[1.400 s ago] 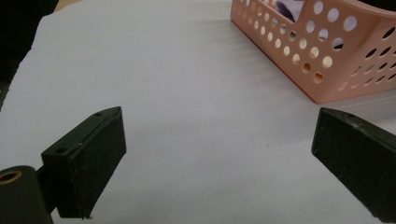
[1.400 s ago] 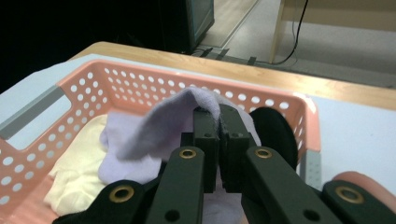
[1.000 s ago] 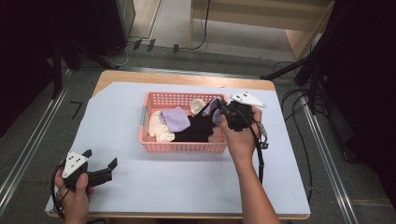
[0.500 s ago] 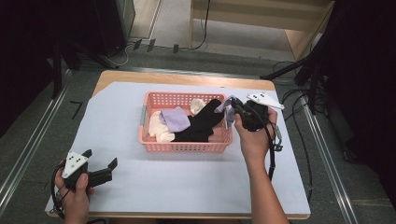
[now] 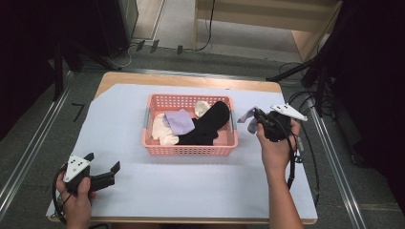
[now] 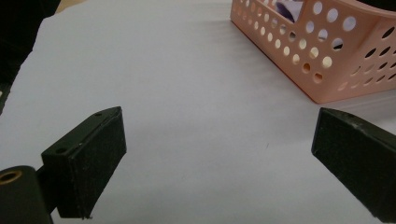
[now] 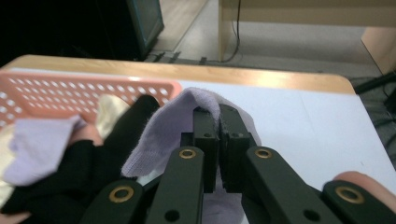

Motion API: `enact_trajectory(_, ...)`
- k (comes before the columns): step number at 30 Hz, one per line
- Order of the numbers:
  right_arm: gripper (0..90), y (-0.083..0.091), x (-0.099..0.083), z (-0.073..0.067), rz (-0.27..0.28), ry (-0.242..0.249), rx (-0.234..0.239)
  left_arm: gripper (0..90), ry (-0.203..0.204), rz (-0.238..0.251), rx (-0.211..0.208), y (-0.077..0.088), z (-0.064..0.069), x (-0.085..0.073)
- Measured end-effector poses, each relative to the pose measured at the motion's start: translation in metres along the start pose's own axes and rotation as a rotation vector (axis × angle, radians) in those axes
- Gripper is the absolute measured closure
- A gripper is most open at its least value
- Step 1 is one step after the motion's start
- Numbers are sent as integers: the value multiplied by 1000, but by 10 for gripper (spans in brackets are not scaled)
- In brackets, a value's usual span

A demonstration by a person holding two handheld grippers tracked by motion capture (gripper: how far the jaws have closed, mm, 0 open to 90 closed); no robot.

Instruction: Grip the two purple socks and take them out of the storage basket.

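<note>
— Where is the lilac sock (image 5: pixel 248 116)?
— Pinched in the right gripper (image 5: pixel 258 117), jaws pressed together on its fold, just outside the right end of the pink basket (image 5: pixel 188 149), over open white table cover (image 5: pixel 191 191).

— And the other hand?
— The left gripper (image 5: pixel 102 168) rests near the table's front left corner, jaws spread on nothing, with bare cover between it and the basket.

— Anything in the way?
— The basket holds a black sock (image 5: pixel 210 125), a second lilac sock (image 5: pixel 179 122) and cream socks (image 5: pixel 161 131); the table's right edge lies near the right hand.
</note>
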State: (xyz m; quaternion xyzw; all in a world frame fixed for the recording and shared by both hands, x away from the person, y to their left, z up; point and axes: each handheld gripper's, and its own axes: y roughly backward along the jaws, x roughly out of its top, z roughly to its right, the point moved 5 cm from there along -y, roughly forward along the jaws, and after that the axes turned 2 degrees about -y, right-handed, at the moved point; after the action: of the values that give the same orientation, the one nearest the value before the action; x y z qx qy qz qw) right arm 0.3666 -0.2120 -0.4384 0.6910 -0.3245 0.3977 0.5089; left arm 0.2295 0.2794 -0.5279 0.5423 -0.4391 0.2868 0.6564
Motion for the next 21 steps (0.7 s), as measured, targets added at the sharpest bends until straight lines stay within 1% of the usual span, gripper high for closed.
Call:
enact_trajectory(3,875,-3,-12,10,-24,-16,-19,38,-1,0,1,0,0,0)
enact_trajectory(5,876,-5,-18,15,-37,-14,-27,38,-3,0,1,0,0,0)
enact_trajectory(7,875,-8,-25,21,-50,-25,-38,38,-2,0,1,0,0,0)
enact_trajectory(11,868,-10,-40,31,-88,-44,-65,38,-2,0,0,0,0,0)
enact_trajectory(12,846,-10,-43,33,-94,-43,-76,38,-2,0,1,0,0,0)
enact_trajectory(13,800,-10,-45,34,-101,-44,-81,38,-2,0,0,0,0,0)
enact_trajectory(17,639,-7,-49,35,-95,-49,-99,38,-2,0,1,0,0,0)
enact_trajectory(19,594,-4,-48,33,-91,-51,-102,38,-2,0,1,0,0,0)
enact_trajectory(21,571,-1,-46,30,-81,-50,-95,38,-2,0,1,0,0,0)
